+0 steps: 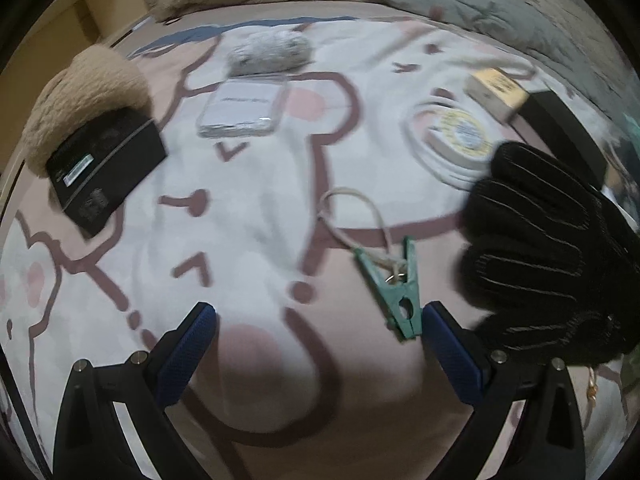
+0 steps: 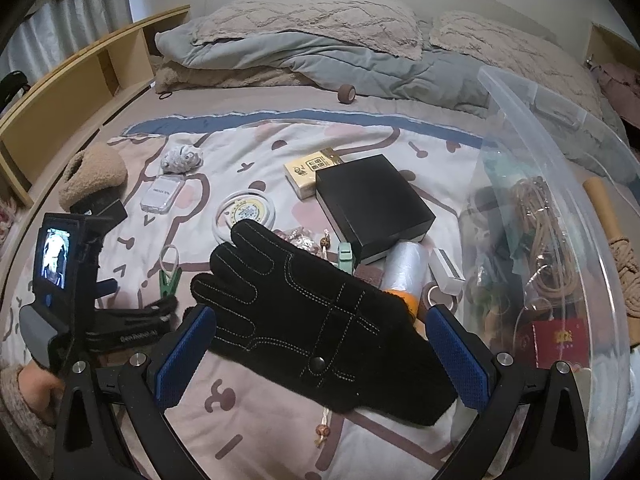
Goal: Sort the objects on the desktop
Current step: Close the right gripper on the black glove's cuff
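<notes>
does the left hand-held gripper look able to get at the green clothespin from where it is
Probably yes: the green plastic clothespin lies uncovered beside the open left hand-held gripper, just ahead of its right finger; the black glove sits beside it.

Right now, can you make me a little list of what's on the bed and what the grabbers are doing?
surface: patterned blanket on a bed
glove: black glove lying flat between the open fingers of the right hand-held gripper, not gripped
clothespin: green clothespin with a string loop, just ahead of the left hand-held gripper
left hand-held gripper: open, holding nothing
boxes: black box mid-blanket; smaller black box against a fluffy slipper
bin: clear plastic bin on the right, already holding cords
others: coiled white cable, clear case
</notes>
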The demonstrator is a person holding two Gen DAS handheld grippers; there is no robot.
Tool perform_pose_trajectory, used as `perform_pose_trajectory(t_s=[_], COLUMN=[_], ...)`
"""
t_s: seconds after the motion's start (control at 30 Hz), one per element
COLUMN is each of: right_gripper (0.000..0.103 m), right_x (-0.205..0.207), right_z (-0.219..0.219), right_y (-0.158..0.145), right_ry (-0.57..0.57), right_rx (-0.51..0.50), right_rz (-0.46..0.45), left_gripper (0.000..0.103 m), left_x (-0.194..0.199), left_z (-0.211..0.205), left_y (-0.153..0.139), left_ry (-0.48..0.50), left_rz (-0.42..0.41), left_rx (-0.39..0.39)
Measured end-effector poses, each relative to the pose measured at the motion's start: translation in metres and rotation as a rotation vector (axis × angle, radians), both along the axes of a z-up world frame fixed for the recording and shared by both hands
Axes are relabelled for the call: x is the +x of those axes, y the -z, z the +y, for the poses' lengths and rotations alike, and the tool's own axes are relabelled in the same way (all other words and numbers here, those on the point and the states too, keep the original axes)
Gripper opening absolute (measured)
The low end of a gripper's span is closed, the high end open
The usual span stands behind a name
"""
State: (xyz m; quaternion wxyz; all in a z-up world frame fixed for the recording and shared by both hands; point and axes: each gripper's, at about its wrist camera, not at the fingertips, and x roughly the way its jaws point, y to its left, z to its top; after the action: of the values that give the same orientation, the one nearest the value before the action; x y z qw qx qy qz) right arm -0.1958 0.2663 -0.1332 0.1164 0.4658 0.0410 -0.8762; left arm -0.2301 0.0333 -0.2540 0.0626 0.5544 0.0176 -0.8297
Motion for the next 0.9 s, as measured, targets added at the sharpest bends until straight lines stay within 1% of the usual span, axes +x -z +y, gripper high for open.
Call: perform_pose_trajectory(t_s=[0.1, 0.2, 0.3, 0.33, 0.37, 0.4, 0.43, 0.47, 0.5, 0.53, 0.6, 0.67, 0.7, 0.77, 0.9], right_gripper=[0.103, 0.103, 0.102, 0.094, 0.079, 0.072, 0.060, 0.053, 0.050, 0.043, 0.038, 0.032, 0.031, 0.026, 0.019], right_x=[-0.005, -0.015, -0.028, -0.033, -0.035, -0.040, -0.045, -0.049, -0.054, -0.057, -0.063, -0.068, -0.071, -0.076, -0.085], right_z=[-0.001, -0.002, -0.003, -0.004, -0.004, -0.005, -0.004, -0.003, -0.001, 0.001, 0.002, 0.006, 0.008, 0.012, 0.018], right_y=[0.003, 0.009, 0.013, 0.013, 0.013, 0.014, 0.017, 0.018, 0.020, 0.021, 0.023, 0.024, 0.025, 0.028, 0.044], right_ry=[0.003, 0.035, 0.039, 0.047, 0.050, 0.054, 0.060, 0.067, 0.076, 0.085, 0.099, 0.116, 0.128, 0.150, 0.189], right_rx=[-0.016, -0.001, -0.030, -0.023, -0.017, -0.015, -0.025, -0.040, -0.060, -0.067, -0.072, -0.074, -0.075, -0.079, -0.080], right_rz=[-0.010, -0.027, -0.046, -0.034, -0.029, -0.036, -0.048, -0.058, -0.067, -0.073, -0.072, -0.069, -0.071, -0.082, -0.145], left_gripper=[0.102, 0.102, 0.102, 0.102, 0.102, 0.102, 0.102, 0.102, 0.102, 0.102, 0.102, 0.102, 0.102, 0.103, 0.103], left_x=[-0.002, -0.003, -0.002, -0.002, -0.001, 0.000, 0.001, 0.002, 0.002, 0.003, 0.004, 0.005, 0.005, 0.005, 0.004], left_z=[-0.015, -0.027, -0.031, -0.031, -0.030, -0.030, -0.029, -0.027, -0.026, -0.025, -0.022, -0.021, -0.020, -0.022, -0.027], left_y=[0.001, 0.001, 0.002, 0.003, 0.003, 0.004, 0.006, 0.007, 0.008, 0.009, 0.010, 0.011, 0.011, 0.014, 0.019], left_ry=[-0.032, -0.051, -0.051, -0.047, -0.040, -0.030, -0.020, -0.006, 0.003, 0.013, 0.039, 0.064, 0.072, 0.080, 0.079], left_rz=[0.005, 0.010, 0.006, 0.005, 0.005, 0.004, 0.003, 0.003, 0.004, 0.006, 0.016, 0.029, 0.034, 0.038, 0.037], left_rx=[-0.013, -0.016, -0.014, -0.015, -0.016, -0.018, -0.021, -0.024, -0.028, -0.032, -0.049, -0.062, -0.063, -0.052, -0.019])
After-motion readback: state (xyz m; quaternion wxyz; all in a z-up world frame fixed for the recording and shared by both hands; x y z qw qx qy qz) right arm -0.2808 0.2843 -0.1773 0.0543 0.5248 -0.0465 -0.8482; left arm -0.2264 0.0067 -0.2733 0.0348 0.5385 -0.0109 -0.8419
